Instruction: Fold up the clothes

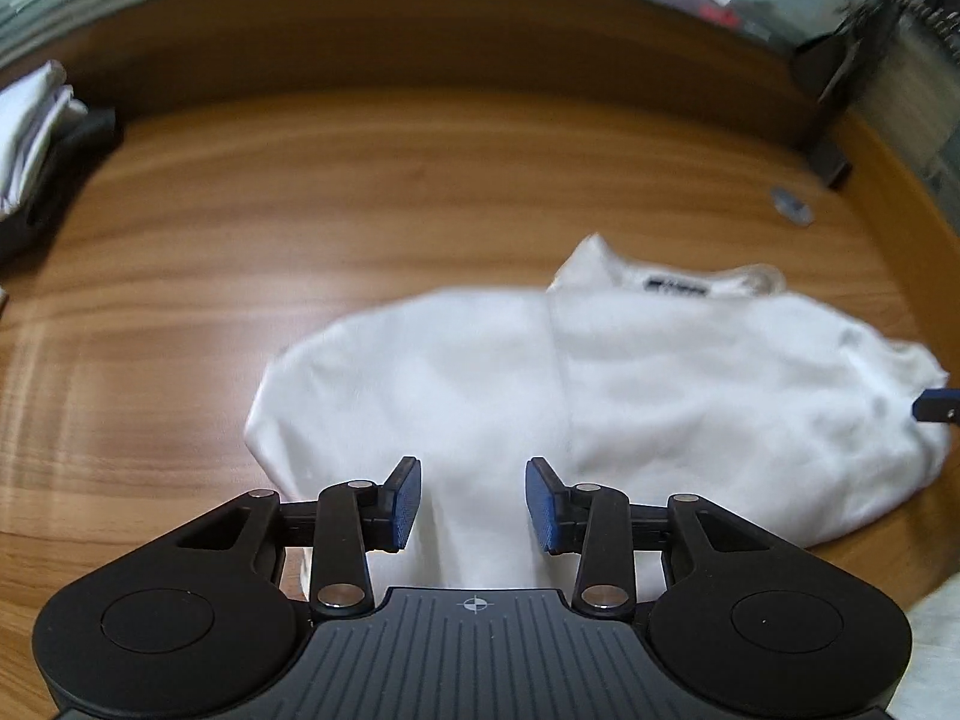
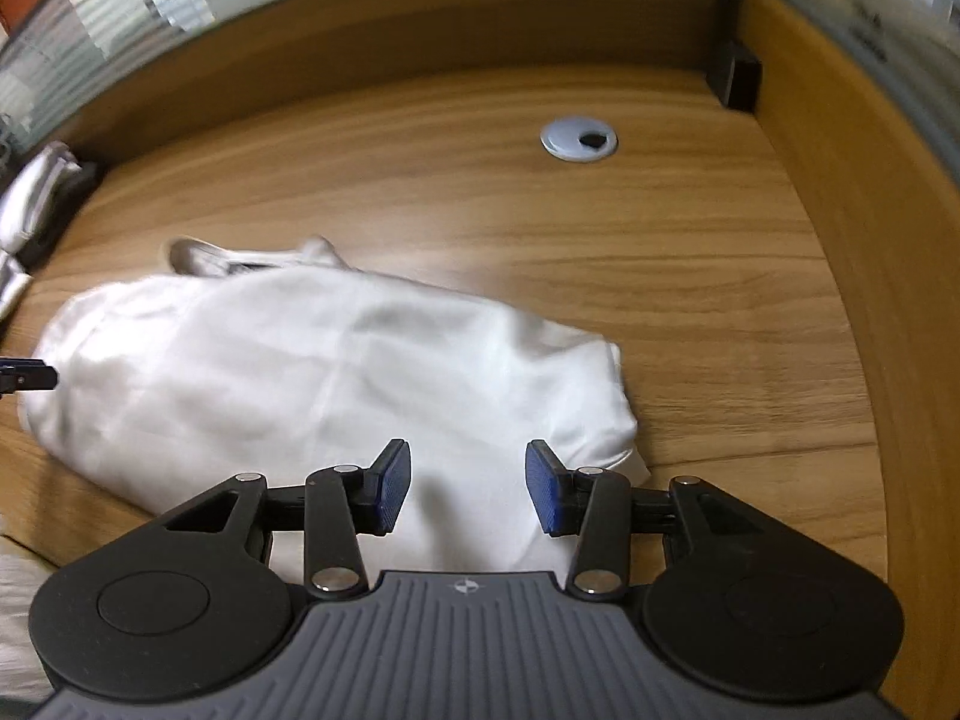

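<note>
Shirt half folded on the worktop

We keep both hand-held grippers (left, right) apart, empty; pinch near hem evenly.

Table: warm brown w/ streaky wood grain. Shirt on it: plain white, small black label at collar. Left claw and right claw: black frames, ribbed grey body, blue textured pads. Cable grommet, beyond shirt: pale grey w/ dark hole. Stack of clothes, far left of shirt: white over black.
</note>
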{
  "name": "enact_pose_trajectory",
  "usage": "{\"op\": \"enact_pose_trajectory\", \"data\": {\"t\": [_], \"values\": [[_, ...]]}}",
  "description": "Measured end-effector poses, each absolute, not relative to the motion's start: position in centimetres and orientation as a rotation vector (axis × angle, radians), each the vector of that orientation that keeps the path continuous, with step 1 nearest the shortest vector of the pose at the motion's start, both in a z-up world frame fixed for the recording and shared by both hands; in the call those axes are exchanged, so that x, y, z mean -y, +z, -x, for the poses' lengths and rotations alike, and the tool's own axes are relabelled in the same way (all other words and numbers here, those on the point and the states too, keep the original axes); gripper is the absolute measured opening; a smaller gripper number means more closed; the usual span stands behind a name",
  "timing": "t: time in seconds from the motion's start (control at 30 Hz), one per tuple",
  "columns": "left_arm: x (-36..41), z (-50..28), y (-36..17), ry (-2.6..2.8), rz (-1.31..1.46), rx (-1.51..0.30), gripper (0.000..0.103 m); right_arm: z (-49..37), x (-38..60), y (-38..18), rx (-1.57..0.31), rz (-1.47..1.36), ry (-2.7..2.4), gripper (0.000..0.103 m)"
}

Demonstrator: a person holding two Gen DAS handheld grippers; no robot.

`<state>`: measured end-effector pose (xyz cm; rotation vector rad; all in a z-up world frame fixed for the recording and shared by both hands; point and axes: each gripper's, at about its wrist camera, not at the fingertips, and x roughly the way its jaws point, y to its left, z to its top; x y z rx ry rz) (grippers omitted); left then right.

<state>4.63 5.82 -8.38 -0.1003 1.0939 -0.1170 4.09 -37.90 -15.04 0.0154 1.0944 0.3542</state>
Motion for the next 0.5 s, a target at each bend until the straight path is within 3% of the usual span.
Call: {"op": "enact_pose_trajectory", "data": {"t": [0.23, 0.5], "values": [[-6.0, -5.6, -10.7, -0.093, 0.105, -1.126, 0.044, -6.3, 38.9, -17.5, -1.124, -0.014, 0.307, 0.047], [-5.6, -5.5, -8.5, -0.100, 0.119, -1.099, 0.060, -6.4, 37.5, -13.8, -1.077, -0.019, 0.359, 0.055]]}}
